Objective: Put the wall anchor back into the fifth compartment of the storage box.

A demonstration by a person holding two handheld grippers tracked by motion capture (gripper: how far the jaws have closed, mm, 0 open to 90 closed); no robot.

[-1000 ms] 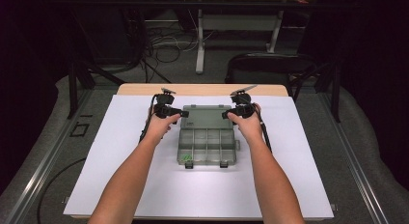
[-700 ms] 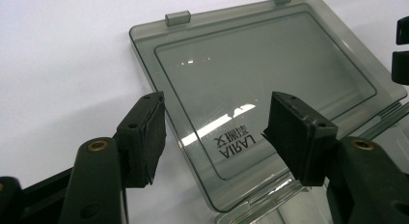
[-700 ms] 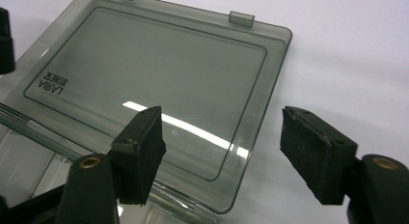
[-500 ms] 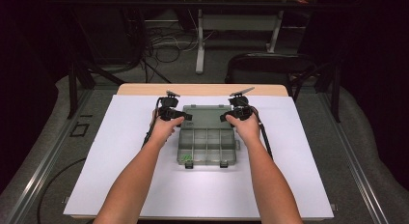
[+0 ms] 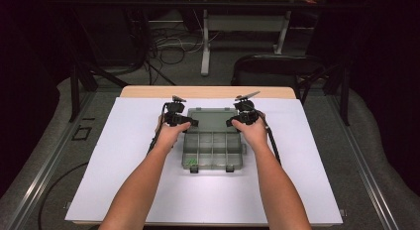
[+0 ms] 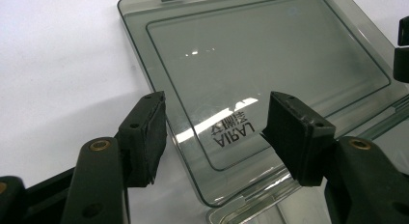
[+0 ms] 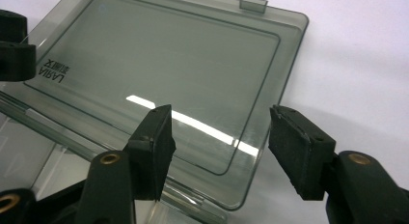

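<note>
High view: we saw the organiser box (image 5: 212,148) lying open near the middle of the white sheet (image 5: 99,190), its lid (image 5: 210,118) folded flat on the far side, our two forearms reaching in from below.
Left gripper (image 6: 214,132): jaws stood wide apart above the lid's near corner, pads clear of the plastic, holding nothing.
Right gripper (image 7: 219,137): jaws had just been closing a little yet remained well apart over the lid's other near corner, nothing pinched between them.
Look of the box: smoky, see-through grey plastic; a divided tray of small compartments, apparently empty; two latch tabs on the front edge; printed lettering inside the lid; a small clasp tab (image 7: 253,3) on the lid's far rim.
Handling, as we judged it: light, stiff, smooth and rather slippery; thin walls might flex or crack under a hard squeeze.
Where to take hold: the lid's side edges near the hinge, one gripper per side, lifting evenly.
</note>
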